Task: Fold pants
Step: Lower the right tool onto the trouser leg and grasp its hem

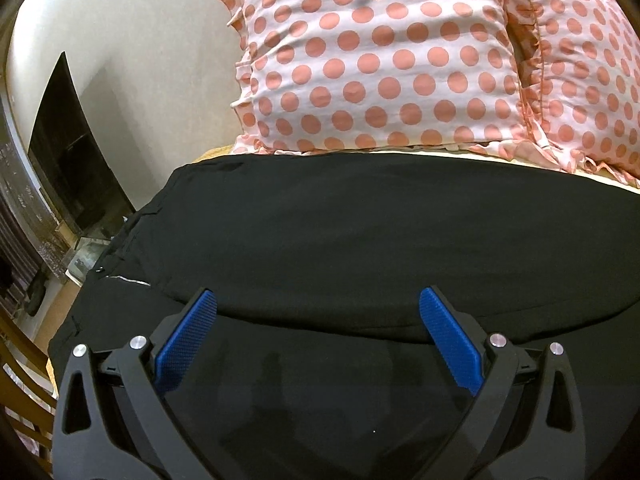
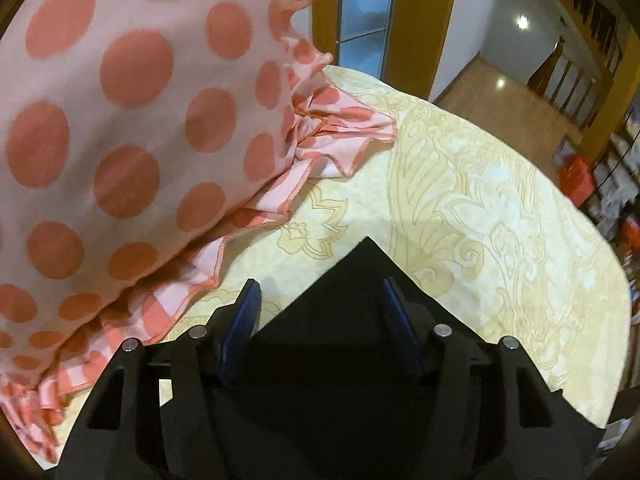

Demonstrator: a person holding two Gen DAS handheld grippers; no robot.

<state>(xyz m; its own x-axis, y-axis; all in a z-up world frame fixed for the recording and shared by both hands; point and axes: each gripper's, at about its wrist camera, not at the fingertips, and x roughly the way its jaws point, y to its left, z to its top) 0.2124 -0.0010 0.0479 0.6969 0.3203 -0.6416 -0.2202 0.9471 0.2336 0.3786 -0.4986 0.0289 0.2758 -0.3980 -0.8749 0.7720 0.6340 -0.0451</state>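
Note:
Black pants [image 1: 360,240] lie folded across the bed, with one layer's edge running left to right just beyond my fingertips. My left gripper [image 1: 318,296] hovers low over them with its blue pads [image 1: 188,340] spread wide and nothing between them. In the right wrist view a pointed corner of the pants [image 2: 332,312] lies on the cream sheet [image 2: 480,220] between the fingers of my right gripper [image 2: 320,286]. That gripper is open: sheet shows between the left pad [image 2: 244,320] and the cloth, while the right pad sits at the cloth's edge.
Two white pillows with pink dots [image 1: 380,60] rest right behind the pants; one pillow's frilled edge [image 2: 120,120] is close on the right gripper's left. A dark screen [image 1: 68,152] stands by the wall at left. The bed's edge and a doorway [image 2: 360,12] lie beyond.

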